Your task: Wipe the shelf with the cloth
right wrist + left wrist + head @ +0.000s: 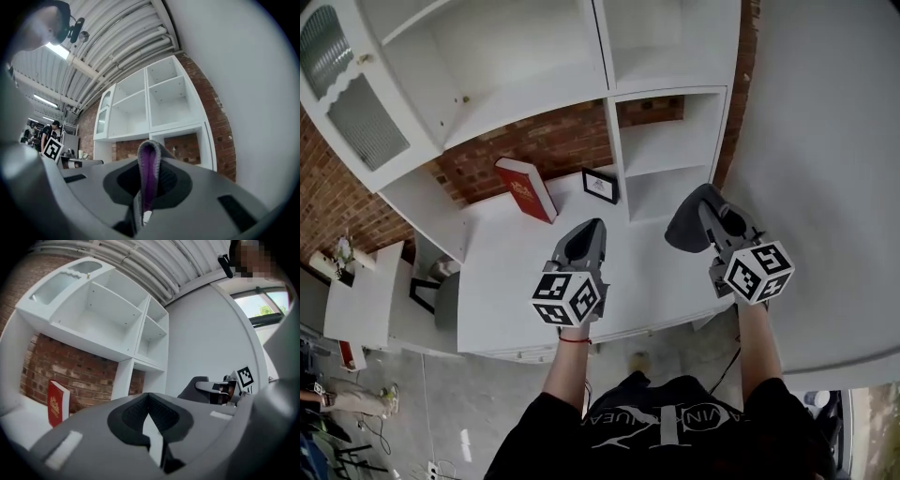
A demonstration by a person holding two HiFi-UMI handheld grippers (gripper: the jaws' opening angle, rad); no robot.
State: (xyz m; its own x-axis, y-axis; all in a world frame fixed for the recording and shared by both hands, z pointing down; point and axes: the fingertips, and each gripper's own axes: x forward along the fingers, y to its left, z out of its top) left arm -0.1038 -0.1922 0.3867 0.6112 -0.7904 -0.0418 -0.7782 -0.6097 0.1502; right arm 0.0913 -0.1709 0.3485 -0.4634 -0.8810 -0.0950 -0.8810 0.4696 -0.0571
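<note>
2 grippers: left gripper (589, 231) and right gripper (698, 199) are side by side in the head view, both pointing at the white shelf unit (670, 141).
Left jaws: together at the tips, with nothing between the pads in the left gripper view.
Right jaws: nearly closed and clamped on the cloth (149, 171).
Cloth: a purple fold with a grey edge stands as a narrow loop between the right pads, and its top rises just past the jaw tips. It is hidden in the head view.
Shelf unit: open white compartments sit above a wide white ledge (502, 272), with a brick wall (544, 145) showing behind the lower opening.
Right gripper position: over the right end of the ledge, in front of the lower right compartments and close beside a plain white wall (825, 141).
Left gripper position: over the middle of the ledge.
Red book (525, 189): standing tilted on the ledge against the brick, left of both grippers.
Framed picture (600, 185): small with a black frame, upright on the ledge just left of the divider, between the book and the right gripper.
</note>
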